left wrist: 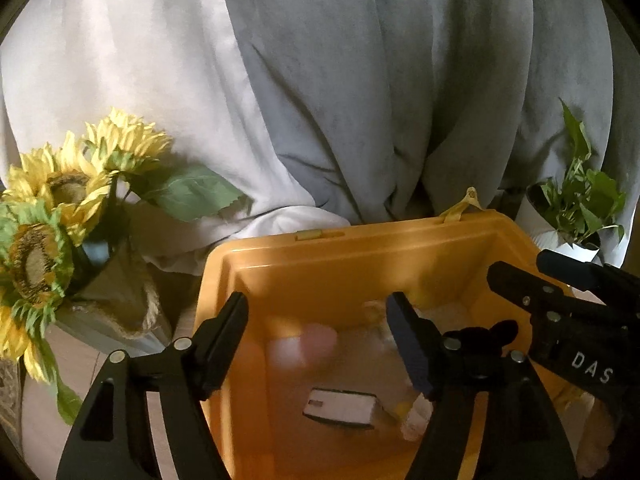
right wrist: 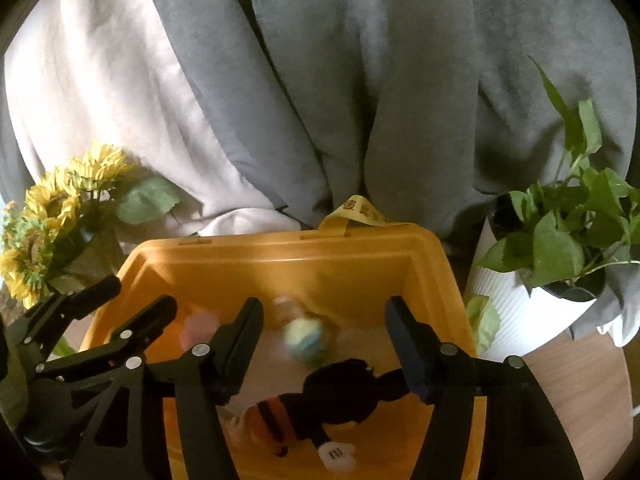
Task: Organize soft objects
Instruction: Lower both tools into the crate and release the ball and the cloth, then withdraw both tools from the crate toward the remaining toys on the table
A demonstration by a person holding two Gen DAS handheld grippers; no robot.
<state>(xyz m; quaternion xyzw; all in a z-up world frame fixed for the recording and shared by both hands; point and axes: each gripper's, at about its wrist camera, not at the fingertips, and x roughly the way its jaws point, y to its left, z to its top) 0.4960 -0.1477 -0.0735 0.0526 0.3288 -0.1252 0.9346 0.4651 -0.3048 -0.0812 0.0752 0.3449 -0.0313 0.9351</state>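
Note:
An orange plastic bin (left wrist: pixel 320 256) sits in front of me; it also shows in the right wrist view (right wrist: pixel 280 264). Inside lie a black plush toy (right wrist: pixel 344 392) with orange stripes, a blurred blue-green ball (right wrist: pixel 306 338), a blurred pink soft thing (left wrist: pixel 316 344) and a white box (left wrist: pixel 340 408). My left gripper (left wrist: pixel 318 320) is open and empty over the bin's left half. My right gripper (right wrist: pixel 324 326) is open and empty above the plush toy and ball. The right gripper's fingers (left wrist: pixel 560 300) reach in from the right in the left wrist view.
Artificial sunflowers (left wrist: pixel 52 208) in a vase stand left of the bin. A potted green plant (right wrist: pixel 560 248) in a white pot stands right of it. Grey and white curtains (right wrist: pixel 320 100) hang behind. Wooden floor (right wrist: pixel 592 400) shows at the right.

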